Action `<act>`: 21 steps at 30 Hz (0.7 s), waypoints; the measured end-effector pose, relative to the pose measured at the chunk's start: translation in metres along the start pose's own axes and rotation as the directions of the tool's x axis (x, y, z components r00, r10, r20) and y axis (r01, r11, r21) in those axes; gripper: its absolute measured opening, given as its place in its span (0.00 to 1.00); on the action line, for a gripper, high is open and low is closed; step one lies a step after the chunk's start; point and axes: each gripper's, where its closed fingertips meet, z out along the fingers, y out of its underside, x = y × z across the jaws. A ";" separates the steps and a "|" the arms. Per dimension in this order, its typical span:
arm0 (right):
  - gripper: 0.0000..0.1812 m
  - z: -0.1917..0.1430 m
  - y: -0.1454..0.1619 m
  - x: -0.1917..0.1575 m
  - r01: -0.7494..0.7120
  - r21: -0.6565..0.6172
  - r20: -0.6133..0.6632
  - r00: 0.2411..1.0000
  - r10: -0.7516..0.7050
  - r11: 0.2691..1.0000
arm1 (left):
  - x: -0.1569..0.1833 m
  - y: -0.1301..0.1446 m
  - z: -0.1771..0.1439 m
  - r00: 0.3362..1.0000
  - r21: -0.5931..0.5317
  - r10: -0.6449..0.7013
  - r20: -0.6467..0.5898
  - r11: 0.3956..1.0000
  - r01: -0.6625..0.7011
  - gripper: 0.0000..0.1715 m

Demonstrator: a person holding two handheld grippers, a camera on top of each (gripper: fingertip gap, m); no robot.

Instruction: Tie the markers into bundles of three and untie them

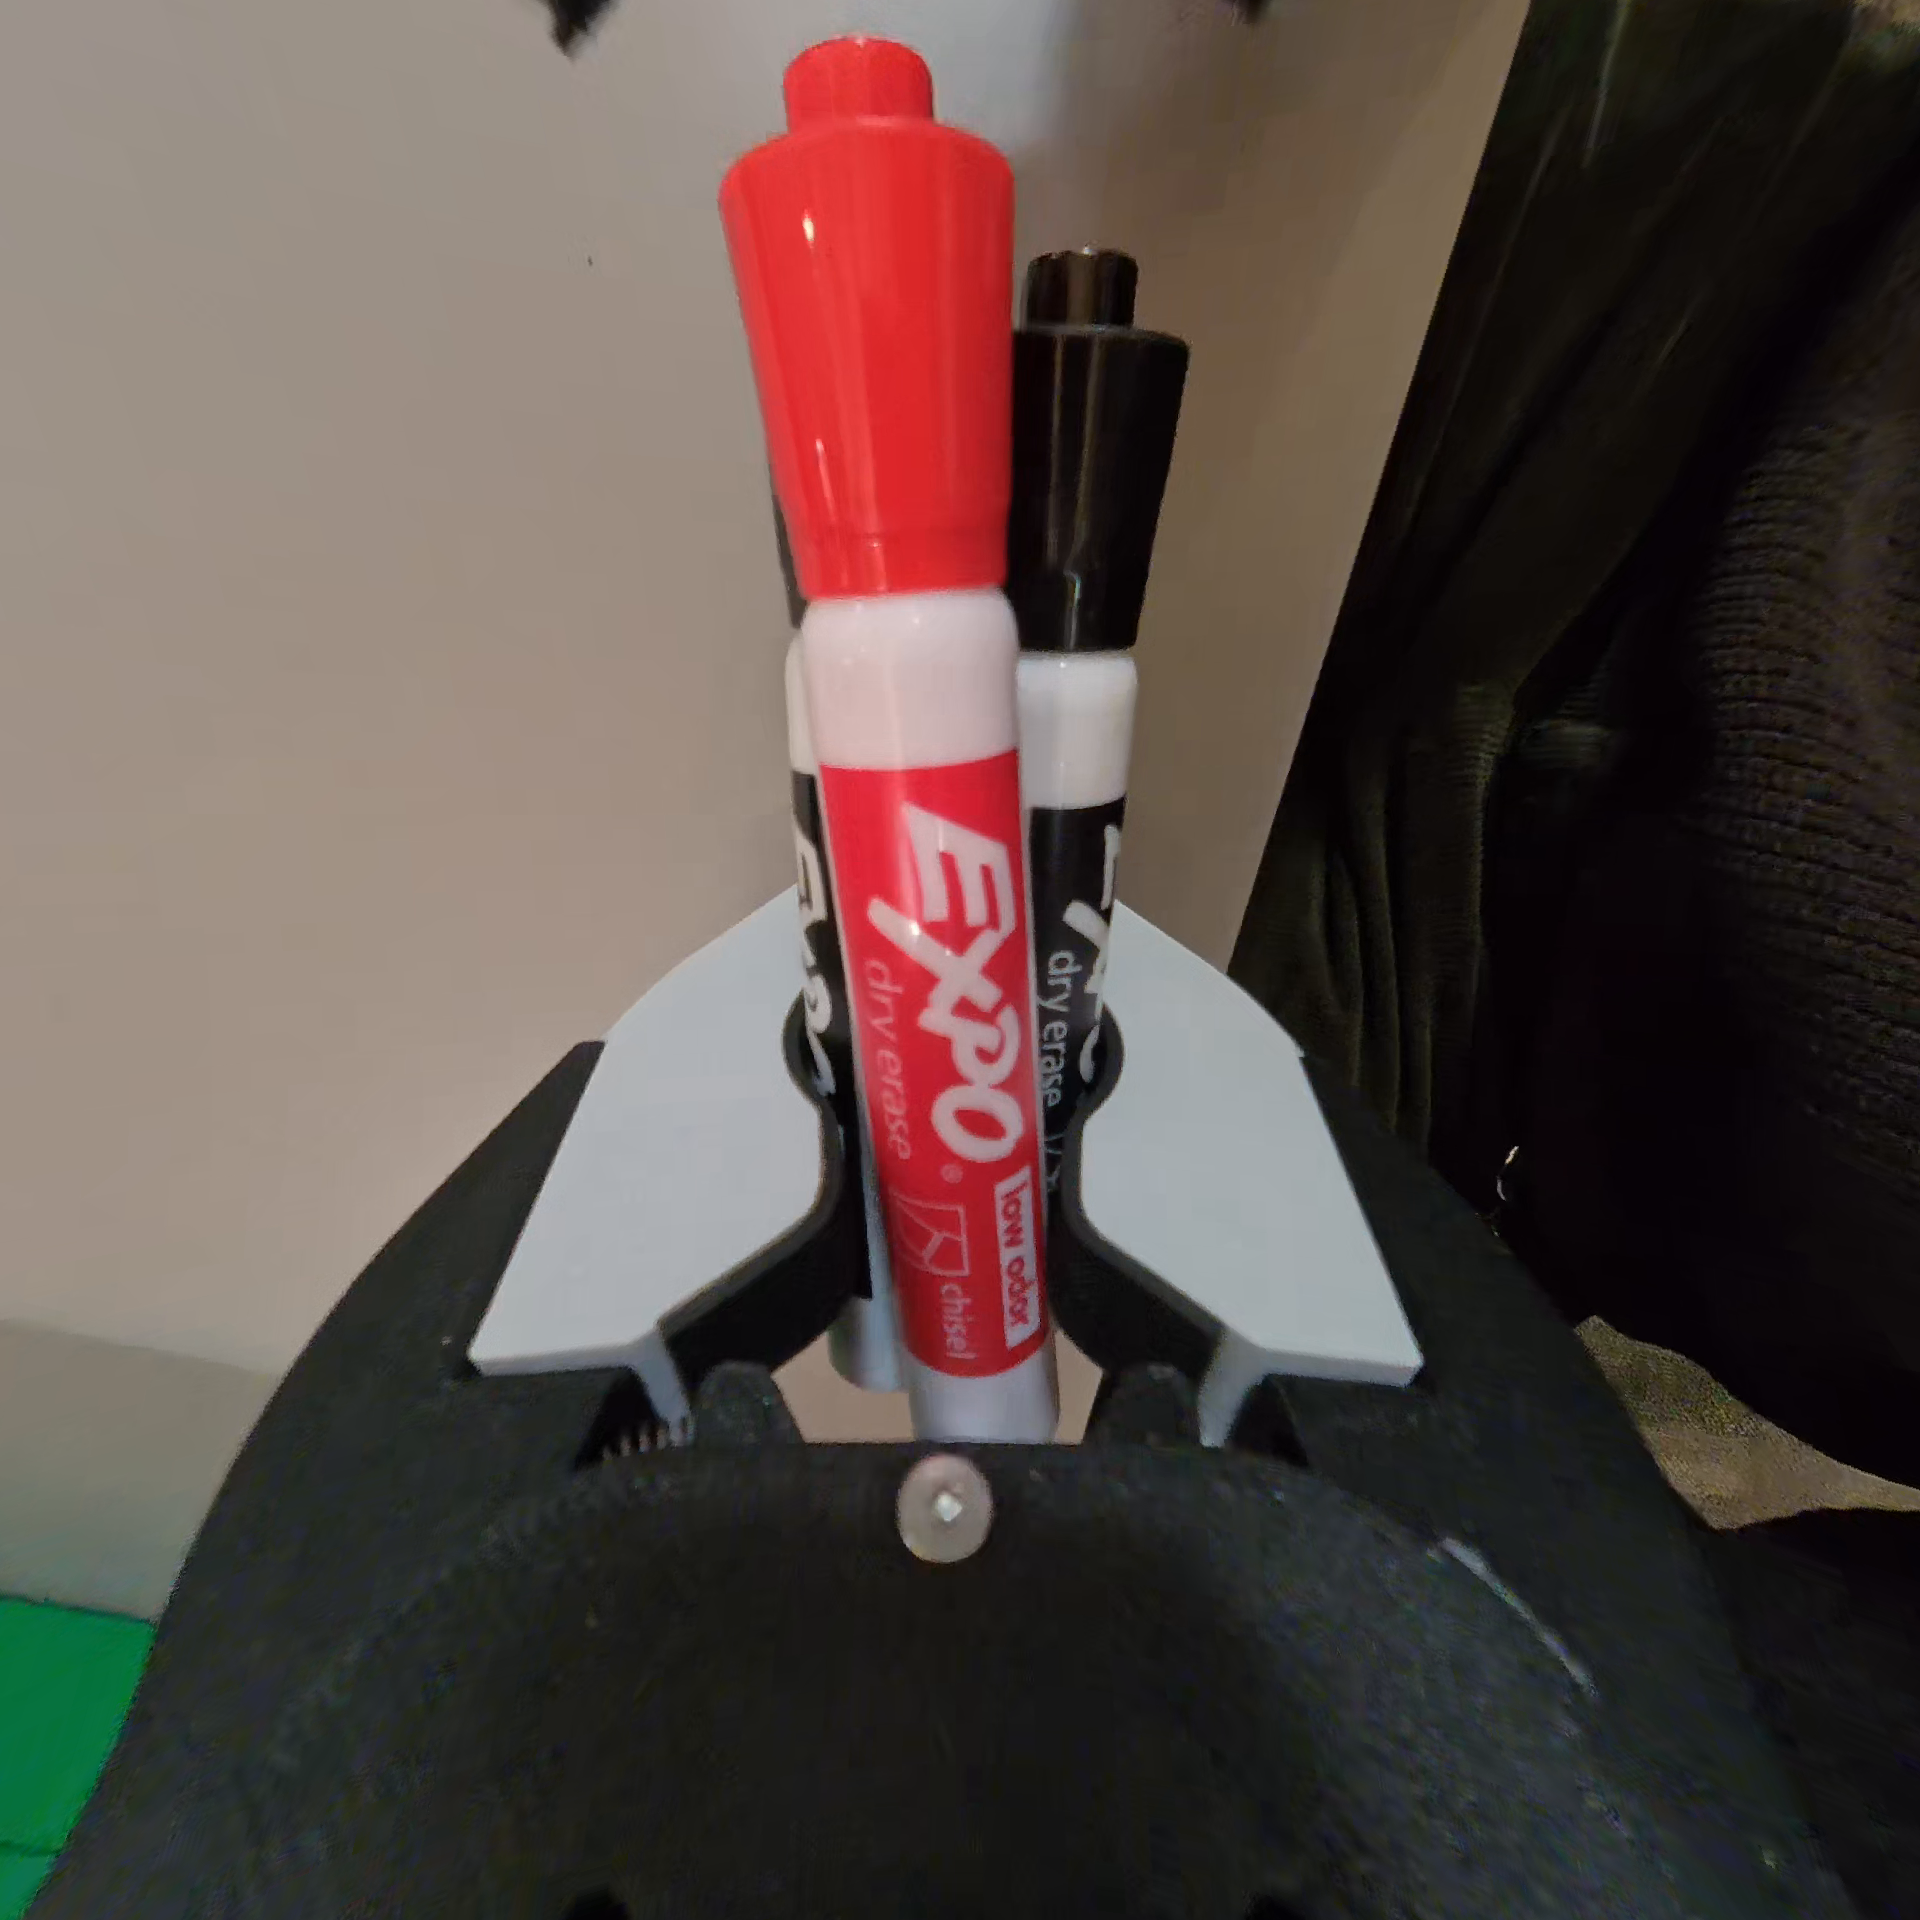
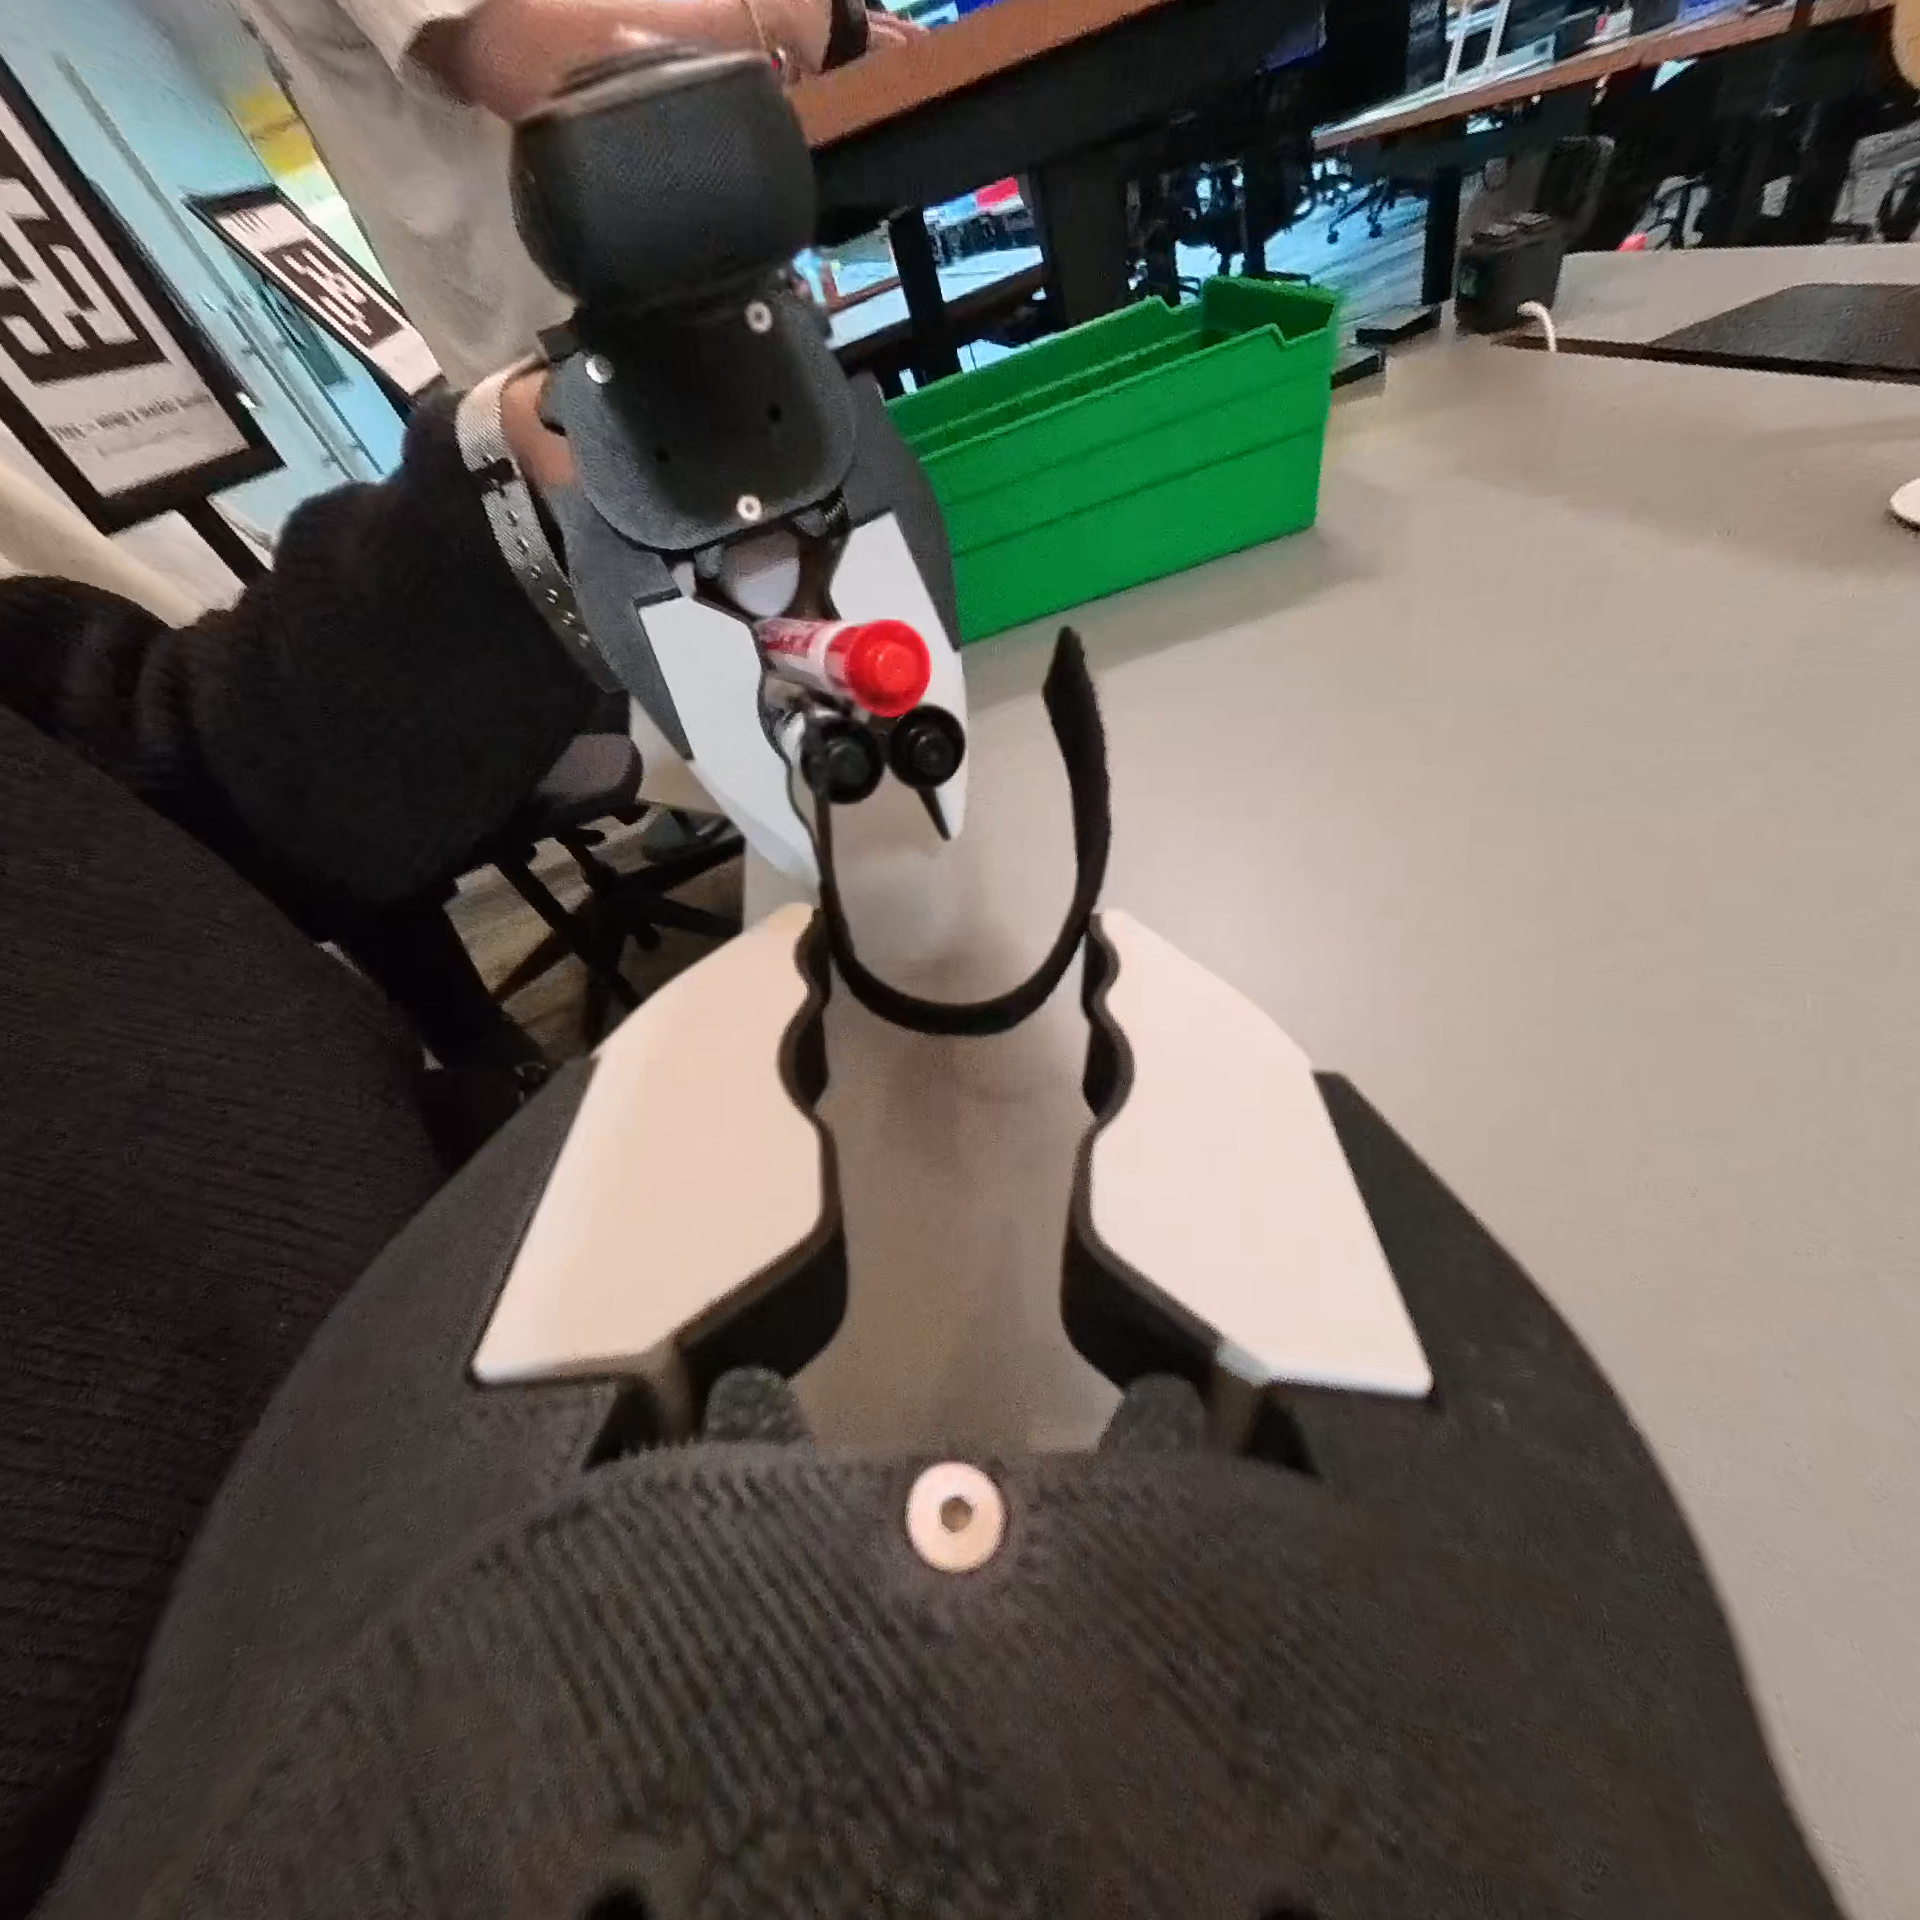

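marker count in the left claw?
3. The red marker sits in front, one black marker to its right, another black marker mostly hidden behind it on the left, all clamped in the left claw.

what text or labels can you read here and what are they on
Writing not quoted; these bear it:
red marker: white print on its red label.
black markers: white print, mostly hidden.
framed signs: black patterns, small print blurred.
green bin: none.
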 end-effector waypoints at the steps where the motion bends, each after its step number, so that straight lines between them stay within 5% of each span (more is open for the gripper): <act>1: 0.27 0.002 -0.001 -0.004 -0.016 0.012 0.017 1.000 0.016 1.000 | 0.000 0.000 -0.002 1.000 0.007 -0.004 -0.002 1.000 0.004 0.25; 9: 0.31 0.031 -0.025 -0.029 -0.171 0.207 0.097 0.983 0.154 0.963 | 0.004 -0.005 -0.008 1.000 0.035 -0.002 -0.015 0.999 0.002 0.25; 21: 0.29 0.055 -0.016 -0.037 -0.250 0.205 0.113 0.966 0.231 0.946 | 0.012 -0.010 -0.005 0.999 0.025 0.025 -0.031 0.999 -0.024 0.25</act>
